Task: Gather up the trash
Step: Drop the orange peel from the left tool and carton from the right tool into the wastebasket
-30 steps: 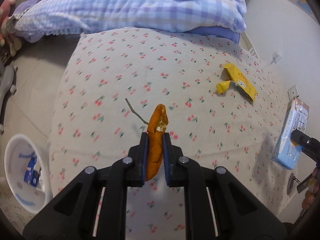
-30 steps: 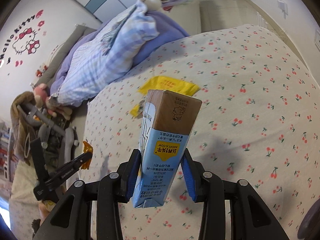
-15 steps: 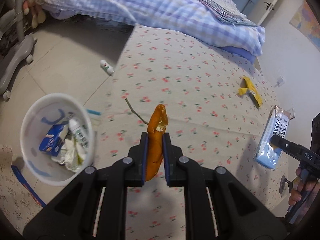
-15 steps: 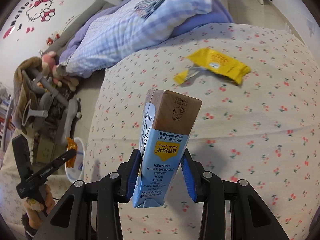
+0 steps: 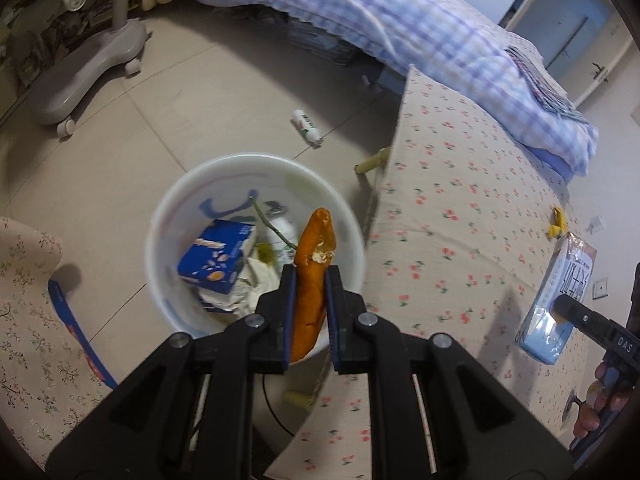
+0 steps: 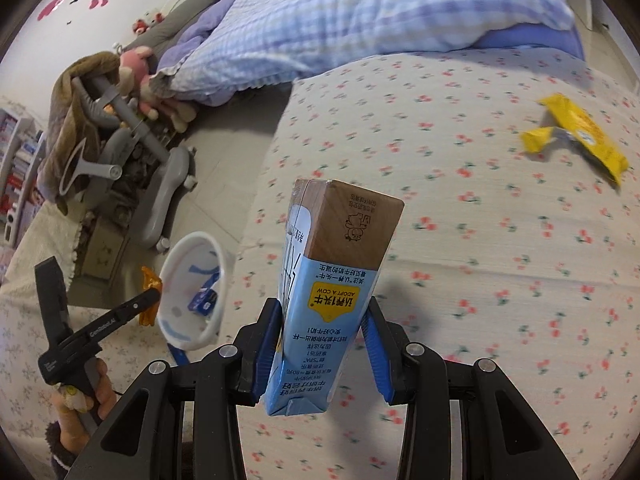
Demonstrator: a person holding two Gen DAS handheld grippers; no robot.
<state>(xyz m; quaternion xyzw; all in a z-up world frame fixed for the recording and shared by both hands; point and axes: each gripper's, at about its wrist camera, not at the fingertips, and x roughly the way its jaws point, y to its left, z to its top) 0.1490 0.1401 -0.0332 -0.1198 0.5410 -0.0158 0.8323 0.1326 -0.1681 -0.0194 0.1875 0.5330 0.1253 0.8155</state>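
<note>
My left gripper (image 5: 310,276) is shut on an orange peel (image 5: 312,276), which hangs over the near right side of a white trash bin (image 5: 168,208) on the floor. Inside the bin lie a blue box (image 5: 218,256), crumpled paper and a bottle. In the right wrist view my right gripper (image 6: 322,324) is shut on a blue and brown milk carton (image 6: 332,264), held over the cherry-print table cover (image 6: 500,240). A yellow wrapper (image 6: 576,136) lies on that cover at the far right. The same carton (image 5: 560,300) shows at the right edge of the left wrist view.
A small white bottle (image 5: 306,126) lies on the tiled floor beyond the bin. A grey wheeled chair base (image 5: 88,56) stands at the far left. A checked blue quilt (image 5: 420,28) covers the bed behind. A floral cloth (image 5: 28,300) lies at the near left.
Both grippers have swung left from over the table cover toward the floor. The bin has come from the left edge to under the peel. Both grips are unchanged.
</note>
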